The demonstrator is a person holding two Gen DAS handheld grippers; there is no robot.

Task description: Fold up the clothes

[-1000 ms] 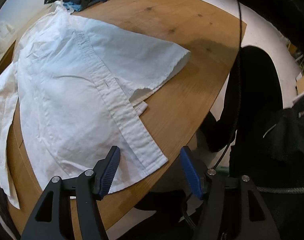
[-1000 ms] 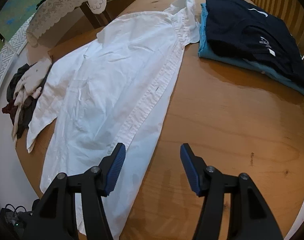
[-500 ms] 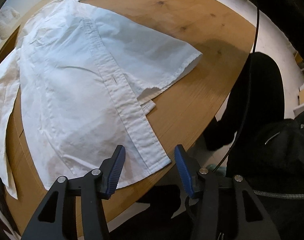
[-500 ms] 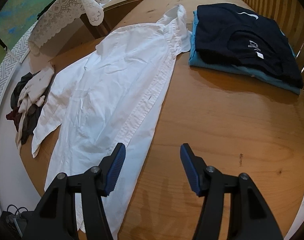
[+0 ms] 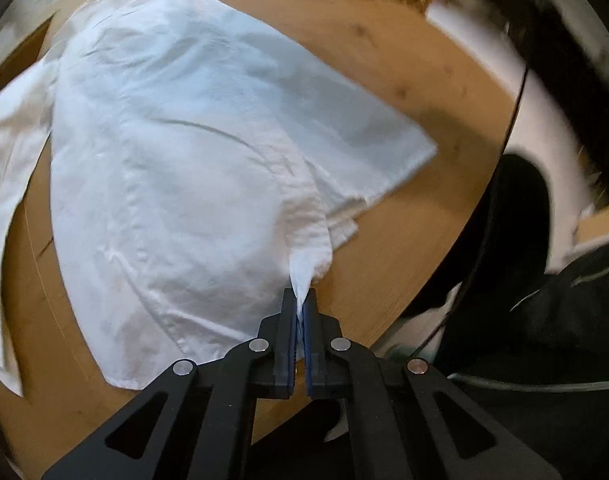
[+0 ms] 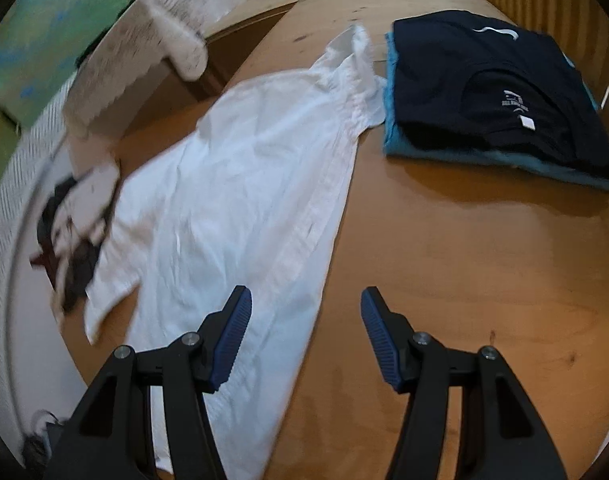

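Left gripper (image 5: 300, 304): jaws closed, pinching the near hem corner of the white shirt (image 5: 176, 168), which is lying spread across the round wooden table (image 5: 384, 60), its lower edge sitting close to the table rim beside a person's dark clothing (image 5: 544, 312). Right gripper (image 6: 304, 320): fingers standing wide apart, gripping nothing, hovering over the shirt's placket edge, bare wood lying open to its right. Farther off, a folded navy garment (image 6: 496, 92) is resting on a folded blue one (image 6: 416, 148), touching the shirt collar
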